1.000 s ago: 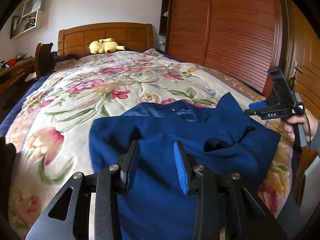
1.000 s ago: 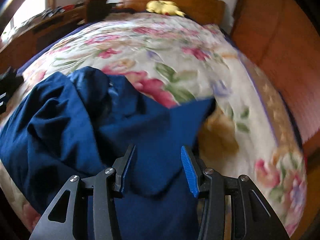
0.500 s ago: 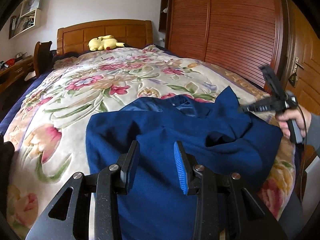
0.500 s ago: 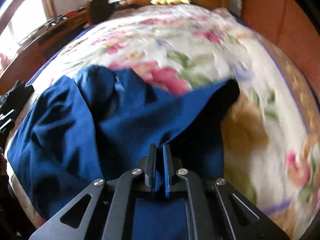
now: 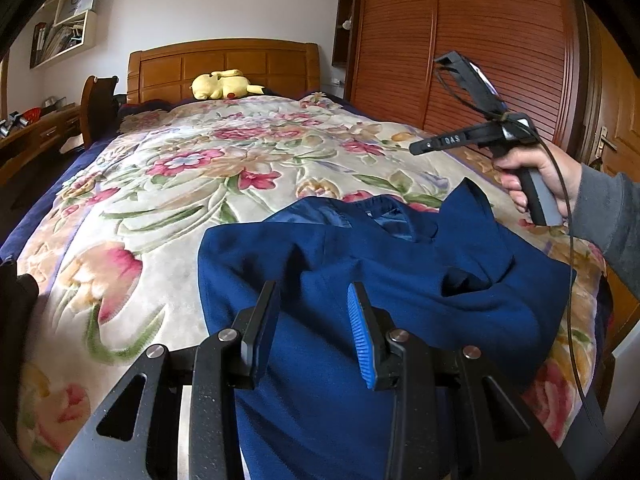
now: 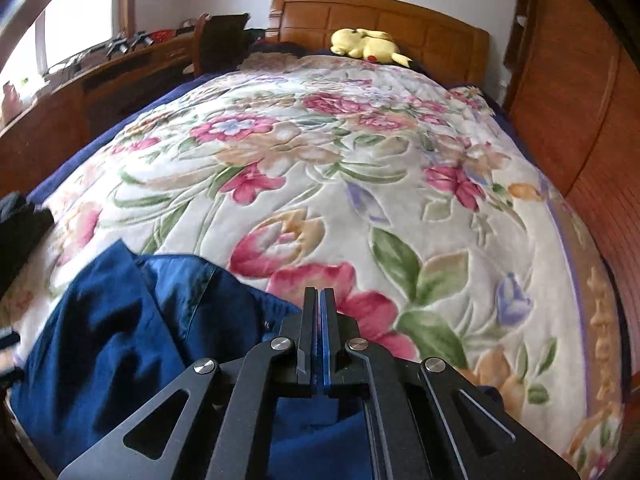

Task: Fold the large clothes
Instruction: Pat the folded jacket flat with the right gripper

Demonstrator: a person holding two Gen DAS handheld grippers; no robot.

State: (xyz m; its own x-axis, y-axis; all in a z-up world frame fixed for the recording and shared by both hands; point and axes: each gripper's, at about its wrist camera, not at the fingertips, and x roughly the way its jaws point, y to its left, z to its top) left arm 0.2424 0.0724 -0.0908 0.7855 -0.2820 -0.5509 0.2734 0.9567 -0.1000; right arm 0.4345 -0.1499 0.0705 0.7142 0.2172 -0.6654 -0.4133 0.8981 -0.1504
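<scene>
L tongs [image 5: 314, 330] part open over blue garment [image 5: 400, 280], gripping nothing. R tongs [image 6: 319, 332] fully closed, empty, raised above bed.

Floral bedspread [image 5: 168, 184], yellow plush toy [image 5: 224, 85]

A wide bed [image 5: 224, 68] with a wooden headboard carries everything, and a floral blanket [image 5: 168, 200] of pink flowers and green leaves on cream covers it from the headboard to the near edge. A dark blue garment [image 5: 400, 280] lies rumpled on the blanket at the near end, its collar turned toward the headboard and one pointed corner sticking up on the wardrobe side. A yellow plush toy [image 5: 224, 85] rests at the far end, against the headboard.
</scene>
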